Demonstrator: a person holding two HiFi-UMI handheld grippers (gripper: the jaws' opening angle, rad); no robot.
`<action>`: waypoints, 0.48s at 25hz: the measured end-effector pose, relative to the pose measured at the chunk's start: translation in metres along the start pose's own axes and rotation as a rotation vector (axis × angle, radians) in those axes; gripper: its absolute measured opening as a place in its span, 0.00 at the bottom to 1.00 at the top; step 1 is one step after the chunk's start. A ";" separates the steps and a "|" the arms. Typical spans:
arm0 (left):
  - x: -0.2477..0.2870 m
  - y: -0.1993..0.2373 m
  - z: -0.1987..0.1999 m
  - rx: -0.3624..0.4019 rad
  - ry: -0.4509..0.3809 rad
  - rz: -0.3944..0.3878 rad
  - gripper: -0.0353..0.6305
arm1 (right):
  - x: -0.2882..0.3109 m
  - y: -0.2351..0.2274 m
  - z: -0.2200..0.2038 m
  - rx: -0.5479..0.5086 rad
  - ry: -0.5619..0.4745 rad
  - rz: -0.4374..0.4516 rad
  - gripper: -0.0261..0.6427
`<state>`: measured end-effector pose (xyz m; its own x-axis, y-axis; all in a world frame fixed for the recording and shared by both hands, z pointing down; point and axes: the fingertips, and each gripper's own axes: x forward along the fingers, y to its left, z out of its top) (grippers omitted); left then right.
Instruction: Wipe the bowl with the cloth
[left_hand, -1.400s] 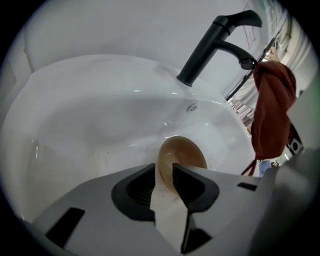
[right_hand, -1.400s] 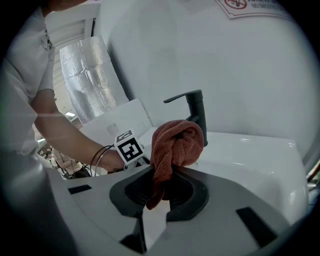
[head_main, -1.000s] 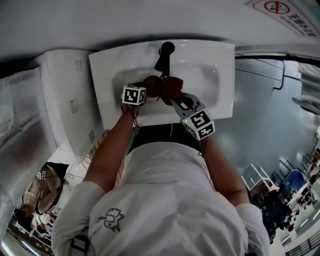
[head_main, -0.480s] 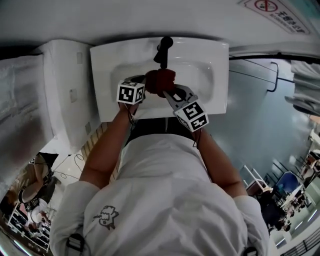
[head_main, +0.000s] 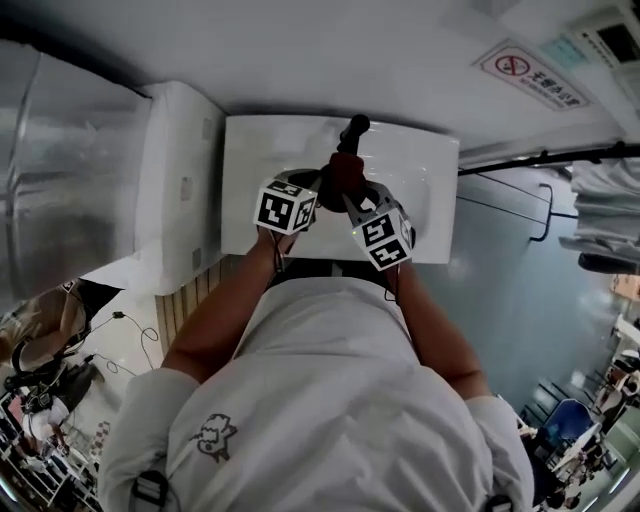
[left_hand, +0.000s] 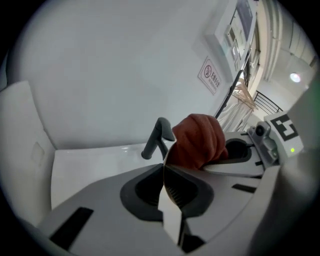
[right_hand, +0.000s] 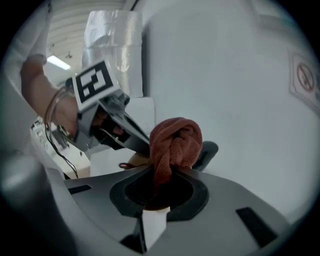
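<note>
**A:** Right, nearest first. The grippers?

**B:** Left gripper (left_hand: 167, 192): jaws pinched shut on a thin brown edge, by my reading the bowl's rim. Right gripper (right_hand: 156, 194): jaws clamped on the cloth's lower end.

**A:** The cloth?

**B:** Cloth (right_hand: 175, 142): rust-red terry, soft and light, bunched into a knotted wad above the jaws. It will likely squash and drag rather than slide. It is best held low on the bunch.

**A:** The bowl?

**B:** Bowl (right_hand: 136, 160): tan, smooth and rounded, mostly hidden behind the wad; whether they touch, I cannot tell. I judge it rigid, light and perhaps slippery, so the rim is the sound hold. Both items are held above the middle of the sink's front edge.

**A:** Farther back?

**B:** Sink (head_main: 260, 150): white, glossy, rectangular. Faucet (head_main: 352, 130): dark, curved, at the middle of the back edge. Wall (head_main: 300, 50): plain, pale.
</note>
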<state>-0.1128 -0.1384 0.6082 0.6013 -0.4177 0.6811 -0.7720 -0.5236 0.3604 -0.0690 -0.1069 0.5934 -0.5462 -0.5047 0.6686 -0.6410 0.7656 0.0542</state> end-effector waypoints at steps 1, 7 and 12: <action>-0.007 -0.004 0.009 0.005 -0.014 -0.004 0.09 | 0.000 -0.005 0.005 -0.072 0.037 -0.048 0.13; -0.038 -0.025 0.059 -0.014 -0.111 -0.036 0.09 | -0.004 -0.028 0.050 -0.294 0.121 -0.207 0.13; -0.051 -0.034 0.095 0.035 -0.169 -0.027 0.09 | -0.009 -0.026 0.069 -0.347 0.151 -0.183 0.13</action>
<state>-0.0976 -0.1698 0.5014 0.6505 -0.5201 0.5535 -0.7488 -0.5611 0.3528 -0.0848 -0.1493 0.5348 -0.3389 -0.6005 0.7242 -0.4861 0.7708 0.4117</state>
